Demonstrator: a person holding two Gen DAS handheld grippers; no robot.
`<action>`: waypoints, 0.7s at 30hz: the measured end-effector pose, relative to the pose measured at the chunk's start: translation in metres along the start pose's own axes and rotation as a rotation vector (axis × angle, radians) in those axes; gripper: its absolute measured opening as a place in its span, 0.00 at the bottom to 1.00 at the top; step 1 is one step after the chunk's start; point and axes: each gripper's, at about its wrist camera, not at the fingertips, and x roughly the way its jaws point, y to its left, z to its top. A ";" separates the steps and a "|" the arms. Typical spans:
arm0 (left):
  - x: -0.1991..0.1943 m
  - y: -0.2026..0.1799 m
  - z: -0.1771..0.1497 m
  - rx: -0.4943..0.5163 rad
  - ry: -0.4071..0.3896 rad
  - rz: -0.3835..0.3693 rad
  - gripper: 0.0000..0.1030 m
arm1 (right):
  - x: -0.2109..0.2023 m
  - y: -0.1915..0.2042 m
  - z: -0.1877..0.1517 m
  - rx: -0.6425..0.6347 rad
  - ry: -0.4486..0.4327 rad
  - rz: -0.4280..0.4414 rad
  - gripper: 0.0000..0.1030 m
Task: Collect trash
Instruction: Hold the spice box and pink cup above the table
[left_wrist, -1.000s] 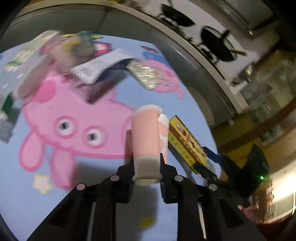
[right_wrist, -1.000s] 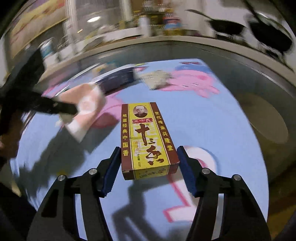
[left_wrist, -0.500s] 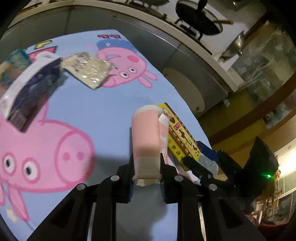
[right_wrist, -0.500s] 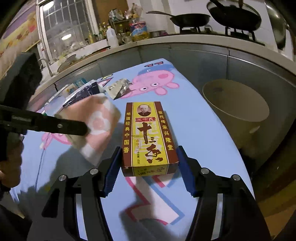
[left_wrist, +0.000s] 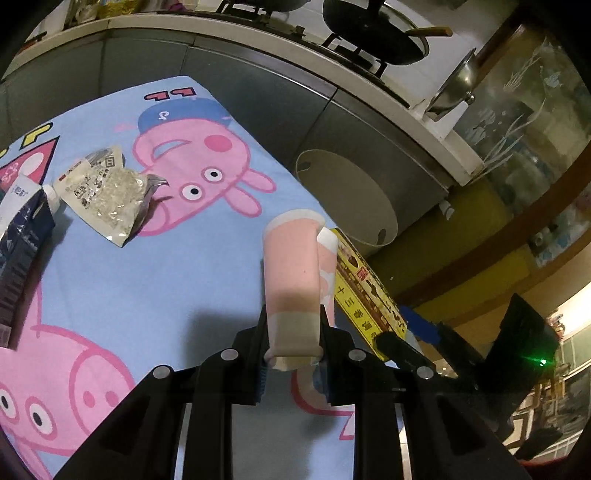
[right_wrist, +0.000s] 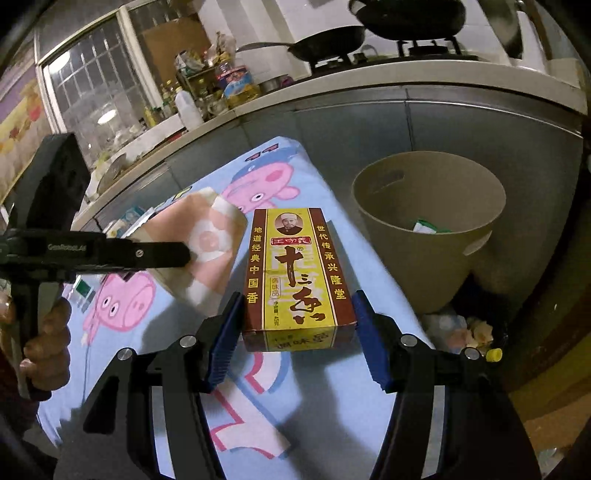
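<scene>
Currently, by item:
left gripper (left_wrist: 293, 341): clamped on the pink carton (left_wrist: 293, 273), pinched at its base so it rides clear of the surface (left_wrist: 177, 266).
right gripper (right_wrist: 297, 332): squeezing the yellow spice box (right_wrist: 297, 273) by its long sides, held flat.
bin (right_wrist: 428, 206): open beside the surface's edge, near both loads; likely drop point.
remaining trash: foil packet (left_wrist: 105, 192) and dark carton (left_wrist: 20, 236) lie on the surface.

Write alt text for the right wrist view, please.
The right gripper clamps a yellow-and-brown spice box above a blue Peppa Pig tablecloth, short of a beige trash bin on the floor beside the table. At left, the left gripper holds a pink carton.
</scene>
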 end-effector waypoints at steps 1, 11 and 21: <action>-0.002 0.001 -0.002 -0.001 -0.003 0.004 0.22 | 0.001 0.003 -0.001 -0.010 0.005 0.004 0.56; -0.049 0.064 -0.047 -0.093 -0.059 0.203 0.22 | 0.029 0.052 -0.004 -0.121 0.068 0.060 0.57; -0.061 0.088 -0.067 -0.135 -0.115 0.236 0.37 | 0.059 0.074 -0.011 -0.208 0.129 -0.014 0.61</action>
